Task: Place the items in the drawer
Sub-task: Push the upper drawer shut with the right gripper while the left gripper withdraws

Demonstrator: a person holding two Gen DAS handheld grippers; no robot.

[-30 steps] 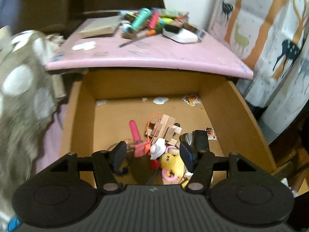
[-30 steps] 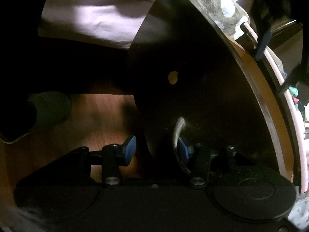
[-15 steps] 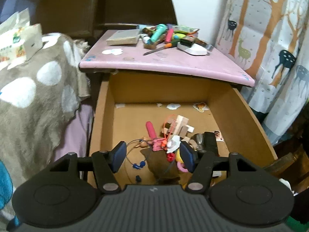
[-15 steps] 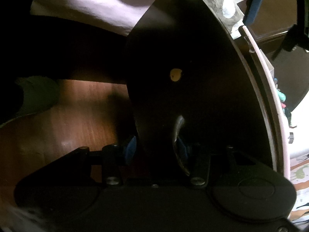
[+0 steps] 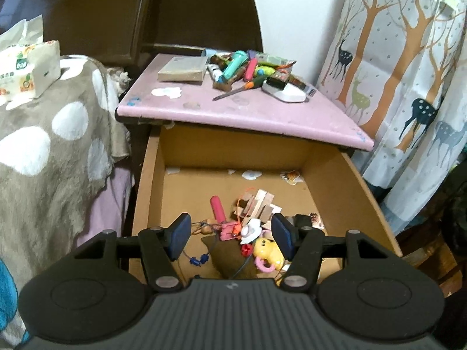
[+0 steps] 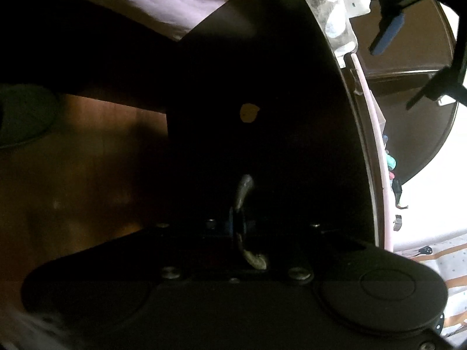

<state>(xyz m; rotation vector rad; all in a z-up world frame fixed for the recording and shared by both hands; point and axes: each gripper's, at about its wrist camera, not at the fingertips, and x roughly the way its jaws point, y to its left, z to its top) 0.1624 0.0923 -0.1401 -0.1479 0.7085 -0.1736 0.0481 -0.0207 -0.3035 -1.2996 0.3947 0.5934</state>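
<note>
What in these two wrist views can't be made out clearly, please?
- Left wrist view: the drawer's front edge, hidden behind the left gripper.
- Right wrist view: the right gripper's grip on the drawer handle, lost in darkness.
- Pile on the pink tabletop: too jumbled to identify.

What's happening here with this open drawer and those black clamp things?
A person is tidying small items into a drawer, working with a hand-held gripper in each hand. The left hand-held gripper is open and empty, hovering over the drawer, which already holds a pink tube, wooden pieces and a yellow duck toy. The right hand-held gripper is clamped on the metal drawer handle on the dark drawer front. More clutter, including a screwdriver, waits on the pink tabletop.
</note>
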